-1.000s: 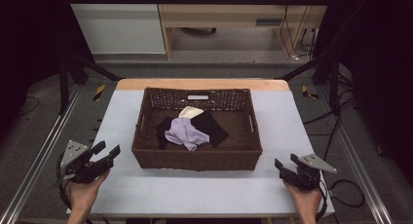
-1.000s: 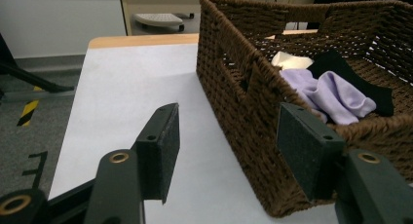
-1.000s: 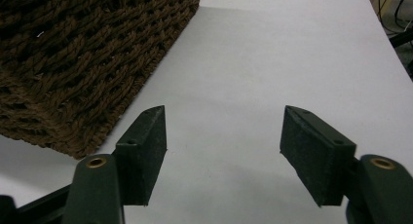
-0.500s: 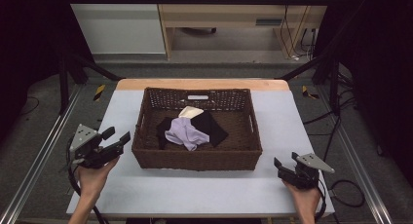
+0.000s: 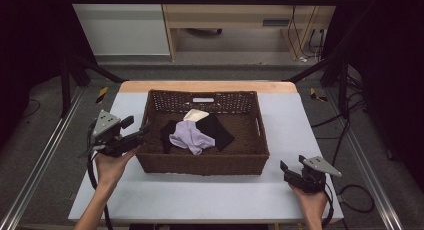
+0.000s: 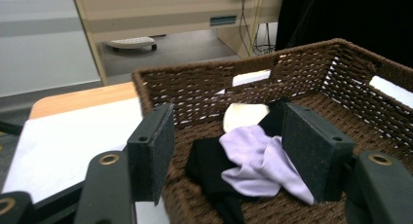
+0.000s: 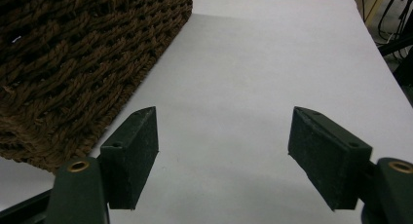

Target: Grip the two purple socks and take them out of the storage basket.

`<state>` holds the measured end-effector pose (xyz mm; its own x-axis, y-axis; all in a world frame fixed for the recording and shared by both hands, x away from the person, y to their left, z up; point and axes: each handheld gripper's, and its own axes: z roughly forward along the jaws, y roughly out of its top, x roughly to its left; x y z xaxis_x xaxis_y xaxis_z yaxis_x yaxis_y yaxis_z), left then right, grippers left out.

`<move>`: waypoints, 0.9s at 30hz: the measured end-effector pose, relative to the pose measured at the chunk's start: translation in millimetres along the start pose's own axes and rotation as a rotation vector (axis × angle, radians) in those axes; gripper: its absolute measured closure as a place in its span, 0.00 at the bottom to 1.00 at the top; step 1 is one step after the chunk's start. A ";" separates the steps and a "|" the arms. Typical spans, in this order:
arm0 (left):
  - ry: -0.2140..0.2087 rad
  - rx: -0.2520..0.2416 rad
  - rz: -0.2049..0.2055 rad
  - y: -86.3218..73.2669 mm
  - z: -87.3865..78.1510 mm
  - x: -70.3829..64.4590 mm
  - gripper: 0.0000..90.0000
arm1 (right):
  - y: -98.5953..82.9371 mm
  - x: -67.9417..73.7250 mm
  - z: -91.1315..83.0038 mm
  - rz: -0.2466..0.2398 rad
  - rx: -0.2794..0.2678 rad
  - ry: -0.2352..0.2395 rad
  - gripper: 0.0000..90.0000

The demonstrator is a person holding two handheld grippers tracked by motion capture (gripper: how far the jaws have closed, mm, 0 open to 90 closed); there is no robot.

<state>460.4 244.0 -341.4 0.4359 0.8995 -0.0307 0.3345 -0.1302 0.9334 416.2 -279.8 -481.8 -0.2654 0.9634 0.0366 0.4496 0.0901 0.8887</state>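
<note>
Comparing with a second ago, my left tool (image 5: 141, 132) has climbed to the dark brown woven wicker basket's (image 5: 203, 165) left rim, jaws apart and empty, aimed at the crumpled lilac cloth (image 6: 263, 164) inside; my right tool (image 5: 293, 170), likewise released, waits by its right corner.

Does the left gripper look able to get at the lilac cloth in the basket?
Probably yes: the left gripper is open at the basket rim, and the lilac cloth lies uncovered on top.
</note>
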 end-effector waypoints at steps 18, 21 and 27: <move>-0.007 0.043 0.076 21.6 51.1 -16.8 0.45 | -1.6 2.6 1.4 -0.019 0.008 -0.013 0.30; -0.017 0.052 0.077 22.7 61.9 -20.5 0.45 | -1.6 3.1 2.0 -0.029 0.012 -0.021 0.30; -0.021 0.091 0.093 19.3 86.7 -28.2 0.45 | -1.6 3.7 1.7 -0.023 0.012 -0.028 0.28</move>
<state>527.0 180.0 -353.6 0.4855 0.8730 0.0460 0.3660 -0.2508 0.8962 415.9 -276.0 -483.9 -0.2520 0.9677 0.0034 0.4543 0.1152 0.8834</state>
